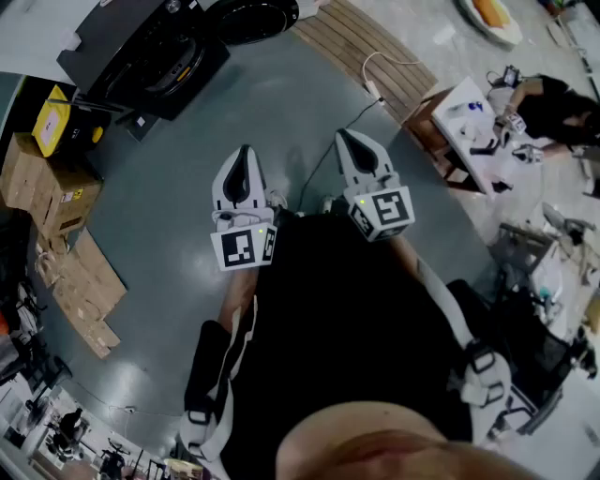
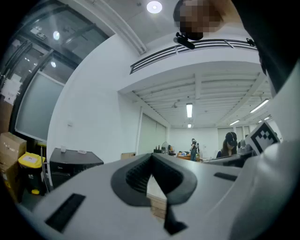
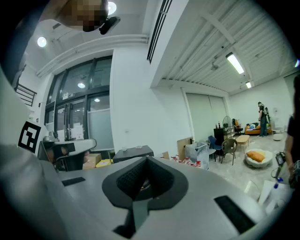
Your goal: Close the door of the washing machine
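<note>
The black washing machine [image 1: 131, 42] stands at the far left of the head view, its round door [image 1: 251, 19] swung open to the right of the drum opening [image 1: 176, 64]. Both grippers are held in front of the person's body over the grey floor, well short of the machine. My left gripper [image 1: 244, 155] points toward it with its jaws together and nothing in them. My right gripper [image 1: 350, 141] is likewise shut and empty. The machine shows as a dark box [image 2: 70, 164] left of the left gripper [image 2: 151, 158], and just beyond the right gripper [image 3: 146, 161].
A yellow container [image 1: 56, 122] and cardboard boxes [image 1: 47, 187] stand left of the machine, with flattened cardboard [image 1: 89, 291] nearer. A wooden platform [image 1: 361, 47] lies ahead on the right. A white table [image 1: 478, 127] and a seated person [image 1: 553, 103] are at the far right.
</note>
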### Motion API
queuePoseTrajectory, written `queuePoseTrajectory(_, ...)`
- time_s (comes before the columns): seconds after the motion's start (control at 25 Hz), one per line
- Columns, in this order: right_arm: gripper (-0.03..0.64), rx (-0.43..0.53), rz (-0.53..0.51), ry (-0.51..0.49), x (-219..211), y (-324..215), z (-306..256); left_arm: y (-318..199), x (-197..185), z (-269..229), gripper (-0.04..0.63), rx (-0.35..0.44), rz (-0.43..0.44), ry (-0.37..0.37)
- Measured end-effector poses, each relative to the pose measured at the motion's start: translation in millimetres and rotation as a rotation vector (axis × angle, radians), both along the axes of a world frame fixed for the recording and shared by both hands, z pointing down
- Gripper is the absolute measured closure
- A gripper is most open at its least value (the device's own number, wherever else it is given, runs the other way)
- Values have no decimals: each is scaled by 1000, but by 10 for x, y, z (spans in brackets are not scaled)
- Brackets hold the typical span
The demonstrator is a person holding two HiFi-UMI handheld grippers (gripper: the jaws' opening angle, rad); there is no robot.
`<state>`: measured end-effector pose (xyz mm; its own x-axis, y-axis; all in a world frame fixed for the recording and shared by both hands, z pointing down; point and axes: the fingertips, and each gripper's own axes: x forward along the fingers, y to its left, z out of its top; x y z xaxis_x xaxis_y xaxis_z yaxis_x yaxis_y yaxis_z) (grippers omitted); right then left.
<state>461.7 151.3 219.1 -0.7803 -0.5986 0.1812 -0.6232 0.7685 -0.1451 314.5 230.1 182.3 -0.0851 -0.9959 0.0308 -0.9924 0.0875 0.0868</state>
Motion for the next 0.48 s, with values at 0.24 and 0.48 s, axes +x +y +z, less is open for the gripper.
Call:
queuePoseTrajectory(0.24, 612, 25, -24, 0, -64, 40, -50, 10, -10, 4, 591, 7, 3, 10)
queuePoseTrajectory(0.48, 612, 41, -24, -14, -92, 65, -113, 35, -66, 3, 591, 12, -4, 20)
